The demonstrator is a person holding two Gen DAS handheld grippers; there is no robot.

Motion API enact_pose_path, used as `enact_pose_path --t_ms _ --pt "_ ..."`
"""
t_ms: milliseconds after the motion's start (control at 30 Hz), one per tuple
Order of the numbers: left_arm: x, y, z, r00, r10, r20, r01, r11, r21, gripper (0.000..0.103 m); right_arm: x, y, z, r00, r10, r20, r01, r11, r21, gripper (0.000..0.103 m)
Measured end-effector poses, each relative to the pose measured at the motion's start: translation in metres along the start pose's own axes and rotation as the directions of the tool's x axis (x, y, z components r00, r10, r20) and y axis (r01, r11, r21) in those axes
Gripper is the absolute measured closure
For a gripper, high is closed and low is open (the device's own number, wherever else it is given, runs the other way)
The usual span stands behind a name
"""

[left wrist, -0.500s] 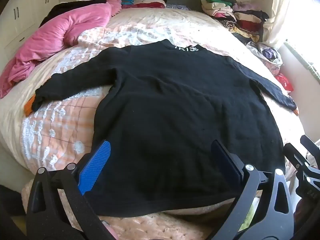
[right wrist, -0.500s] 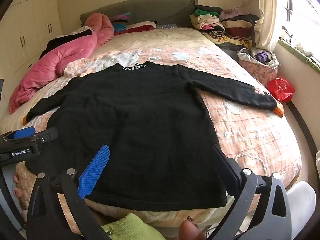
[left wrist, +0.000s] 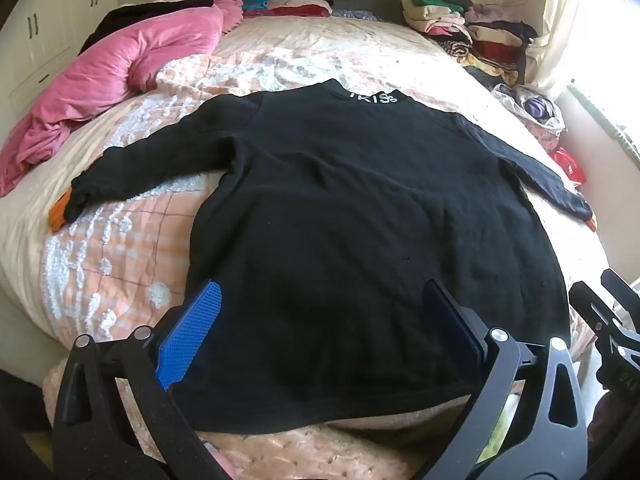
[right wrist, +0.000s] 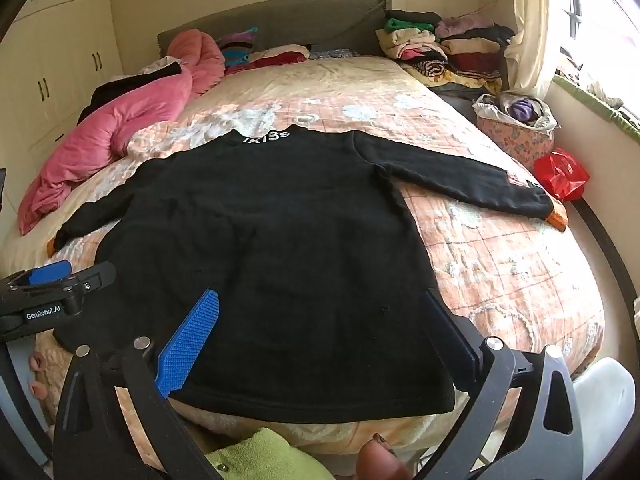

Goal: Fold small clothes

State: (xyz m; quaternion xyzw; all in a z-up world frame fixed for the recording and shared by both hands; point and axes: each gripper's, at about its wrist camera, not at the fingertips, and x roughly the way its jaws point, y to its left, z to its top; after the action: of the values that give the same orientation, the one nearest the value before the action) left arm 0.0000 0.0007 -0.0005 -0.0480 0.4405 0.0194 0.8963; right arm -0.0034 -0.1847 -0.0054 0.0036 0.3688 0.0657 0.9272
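A black long-sleeved sweater [left wrist: 360,220] lies flat on the bed, back up, with white lettering at the collar, both sleeves spread out and orange cuffs at the sleeve ends. It also shows in the right wrist view [right wrist: 272,248]. My left gripper [left wrist: 320,304] is open and empty, above the sweater's hem towards its left side. My right gripper [right wrist: 320,308] is open and empty, above the hem towards its right side. The left gripper [right wrist: 52,280] shows at the left edge of the right wrist view.
The bed [left wrist: 120,248] has a peach patterned quilt. A pink blanket [left wrist: 120,64] lies at the far left. Folded clothes [right wrist: 448,48] are stacked at the far right by the headboard. A fabric basket [right wrist: 516,128] and a red bag [right wrist: 560,172] sit beside the bed.
Both grippers have barely shifted; the views are nearly the same. The sweater has not moved.
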Motion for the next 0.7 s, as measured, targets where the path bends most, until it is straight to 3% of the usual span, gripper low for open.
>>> enact_pose_path --t_ms 700 --pt "-0.0033 -0.001 -0.0015 1.0 0.003 0.003 -0.003 1.0 0.0 0.009 -0.0009 -0.0001 0.0015 1.0 0.007 -0.011 -0.007 1.0 -0.002 0.004"
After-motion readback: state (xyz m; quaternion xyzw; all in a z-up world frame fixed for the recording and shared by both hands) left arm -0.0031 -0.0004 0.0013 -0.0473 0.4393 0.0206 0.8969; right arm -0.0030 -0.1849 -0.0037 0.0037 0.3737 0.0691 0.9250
